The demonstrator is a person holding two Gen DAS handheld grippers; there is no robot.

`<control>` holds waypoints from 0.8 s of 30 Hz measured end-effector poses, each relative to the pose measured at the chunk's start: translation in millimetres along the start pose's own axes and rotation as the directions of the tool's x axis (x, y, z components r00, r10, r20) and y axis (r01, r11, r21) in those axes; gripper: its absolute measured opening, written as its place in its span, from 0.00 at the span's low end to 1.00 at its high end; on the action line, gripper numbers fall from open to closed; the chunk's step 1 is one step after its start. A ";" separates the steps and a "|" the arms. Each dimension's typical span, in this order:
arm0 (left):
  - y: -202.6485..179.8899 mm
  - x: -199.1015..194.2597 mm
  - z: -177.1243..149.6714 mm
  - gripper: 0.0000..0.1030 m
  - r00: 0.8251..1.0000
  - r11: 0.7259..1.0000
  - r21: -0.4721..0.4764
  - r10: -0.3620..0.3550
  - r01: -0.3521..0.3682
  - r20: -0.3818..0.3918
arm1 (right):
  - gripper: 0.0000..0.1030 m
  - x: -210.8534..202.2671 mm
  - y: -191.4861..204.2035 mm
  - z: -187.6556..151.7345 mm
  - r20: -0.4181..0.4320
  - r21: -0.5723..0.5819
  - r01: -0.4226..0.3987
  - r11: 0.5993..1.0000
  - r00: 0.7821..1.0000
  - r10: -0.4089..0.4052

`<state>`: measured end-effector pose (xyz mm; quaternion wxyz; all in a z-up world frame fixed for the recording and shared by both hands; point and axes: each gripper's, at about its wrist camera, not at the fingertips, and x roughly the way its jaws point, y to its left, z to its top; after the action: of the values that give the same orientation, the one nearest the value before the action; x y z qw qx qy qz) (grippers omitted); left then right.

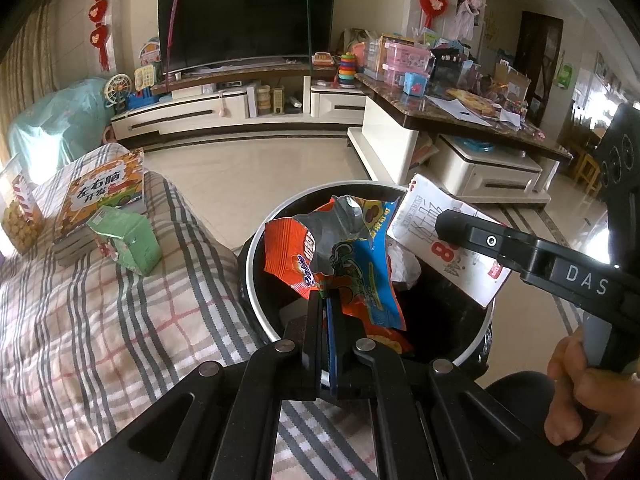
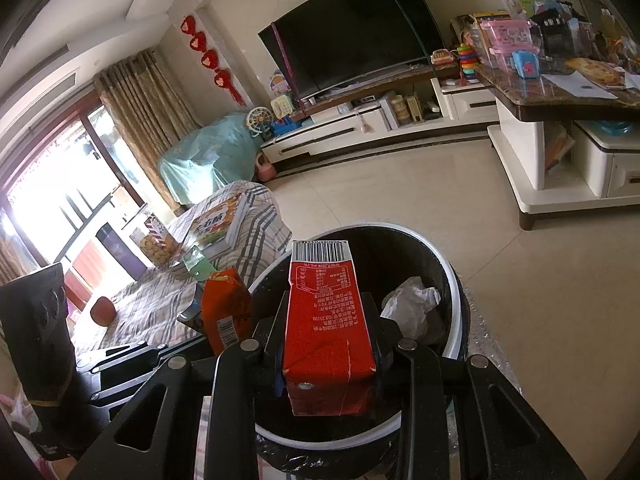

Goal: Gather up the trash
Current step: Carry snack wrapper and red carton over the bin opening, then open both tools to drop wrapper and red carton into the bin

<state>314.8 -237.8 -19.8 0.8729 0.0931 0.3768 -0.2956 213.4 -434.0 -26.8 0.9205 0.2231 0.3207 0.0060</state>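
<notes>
A black trash bin with a white rim (image 1: 251,268) stands on the floor beside a plaid-covered seat. My left gripper (image 1: 326,296) is shut on an orange and blue snack wrapper (image 1: 340,256), which hangs crumpled over the bin's mouth. From the right, my right gripper (image 1: 452,232) holds a drink carton (image 1: 424,216) above the far rim. In the right wrist view the red carton (image 2: 324,320) sits clamped between the right gripper (image 2: 328,312) fingers above the bin (image 2: 452,280). The wrapper (image 2: 224,308) shows at the left.
Crumpled white paper (image 2: 412,304) lies inside the bin. On the plaid cover (image 1: 100,340) rest a green box (image 1: 128,244), a book (image 1: 100,196) and a snack jar (image 1: 20,216). A cluttered coffee table (image 1: 440,120) and a TV stand (image 1: 224,108) border the tiled floor.
</notes>
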 end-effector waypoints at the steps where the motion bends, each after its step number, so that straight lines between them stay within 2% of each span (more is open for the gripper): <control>1: -0.6 0.6 0.7 0.00 1.000 1.000 0.001 0.000 0.000 -0.001 | 0.30 0.9 -0.9 0.7 -0.001 -0.001 0.002 1.000 1.000 -0.002; 24: -6.7 17.9 12.1 0.00 0.999 1.000 0.023 0.017 -0.016 -0.031 | 0.30 10.7 -6.4 5.4 -0.027 0.012 0.021 1.000 0.999 -0.021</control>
<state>327.8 -255.9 -23.7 0.8683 0.1106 0.3861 -0.2912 224.3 -440.3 -31.9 0.9147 0.2252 0.3354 -0.0027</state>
